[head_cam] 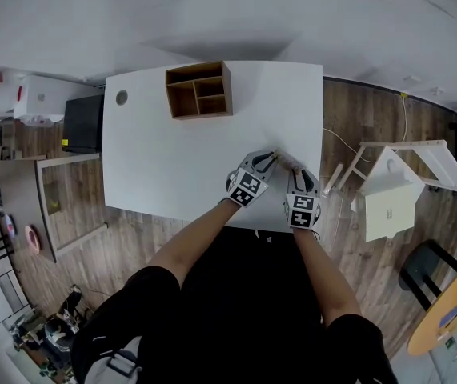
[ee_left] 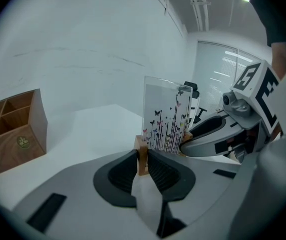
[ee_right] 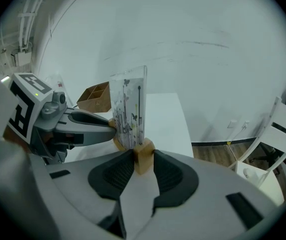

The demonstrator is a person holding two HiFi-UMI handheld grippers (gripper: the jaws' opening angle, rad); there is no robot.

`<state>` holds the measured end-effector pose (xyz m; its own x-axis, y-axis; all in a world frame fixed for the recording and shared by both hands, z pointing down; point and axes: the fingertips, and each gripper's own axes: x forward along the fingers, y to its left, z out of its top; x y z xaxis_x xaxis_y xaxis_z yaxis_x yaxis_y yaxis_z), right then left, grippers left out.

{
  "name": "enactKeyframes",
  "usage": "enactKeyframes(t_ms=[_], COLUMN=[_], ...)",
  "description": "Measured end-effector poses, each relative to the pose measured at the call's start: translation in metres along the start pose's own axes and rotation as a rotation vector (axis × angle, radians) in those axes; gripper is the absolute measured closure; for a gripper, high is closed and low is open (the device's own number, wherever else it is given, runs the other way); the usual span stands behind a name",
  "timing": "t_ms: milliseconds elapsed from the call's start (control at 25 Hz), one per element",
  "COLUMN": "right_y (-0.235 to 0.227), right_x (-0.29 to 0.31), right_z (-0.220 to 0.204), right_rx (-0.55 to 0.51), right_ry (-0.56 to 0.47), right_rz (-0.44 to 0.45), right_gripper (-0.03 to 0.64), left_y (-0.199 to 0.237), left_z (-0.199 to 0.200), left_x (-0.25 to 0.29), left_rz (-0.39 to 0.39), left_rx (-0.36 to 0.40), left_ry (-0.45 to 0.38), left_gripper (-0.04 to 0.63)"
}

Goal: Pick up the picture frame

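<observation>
The left gripper [ee_left: 143, 160] is clenched on a small wooden block [ee_left: 141, 148] at one end of the picture frame [ee_left: 165, 116], and the right gripper [ee_right: 143, 163] is clamped on the matching foot block [ee_right: 144, 154] at the other end. The clear printed panel stands upright just beyond each pair of jaws. From the head view, the frame [head_cam: 283, 159] spans the short gap between the two grippers over the near part of the white table [head_cam: 164, 158], with the wooden organiser [head_cam: 200, 90] well ahead of the left gripper. Whether the feet have left the tabletop cannot be told. The frame looks light and rigid, but the thin glossy panel is probably slick and easily scratched or cracked. The blocks therefore seem the right places to grip, and both ends should be raised level so the panel does not twist in its slots.
</observation>
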<state>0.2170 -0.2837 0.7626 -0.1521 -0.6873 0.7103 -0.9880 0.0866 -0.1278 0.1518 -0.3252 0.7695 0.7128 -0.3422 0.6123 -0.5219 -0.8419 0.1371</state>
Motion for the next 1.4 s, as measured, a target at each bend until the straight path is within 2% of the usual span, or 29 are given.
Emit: enactKeyframes(t_ms=[200,400,680,1120,1400], right_y=[-0.008,-0.014,0.000,0.067,0.132], right_x=[0.001,-0.003,-0.018,-0.060,-0.090], right_z=[0.003,0.003,0.015,0.041,0.048], right_rx=[0.011,-0.002,-0.055,-0.124,-0.225], right_ry=[-0.014,-0.019,-0.041,-0.115,-0.149], right_rz=[-0.010,-0.017,0.027,0.122,0.177], right_gripper=[0.508,0.517,0.518,0.518,0.518], left_y=[-0.001,-0.009,-0.011,-0.006,-0.004], left_z=[0.001,0.006,0.010,0.013,-0.003], left_x=[0.001,-0.001,-0.024,-0.111,-0.184], left_rz=[0.020,0.059,0.122,0.251,0.323], left_rx=[-0.018,-0.026,-0.077,-0.159,-0.210], left_ry=[-0.025,-0.016,-0.019,-0.111,-0.124], left_gripper=[0.535,0.535,0.535,0.535,0.535])
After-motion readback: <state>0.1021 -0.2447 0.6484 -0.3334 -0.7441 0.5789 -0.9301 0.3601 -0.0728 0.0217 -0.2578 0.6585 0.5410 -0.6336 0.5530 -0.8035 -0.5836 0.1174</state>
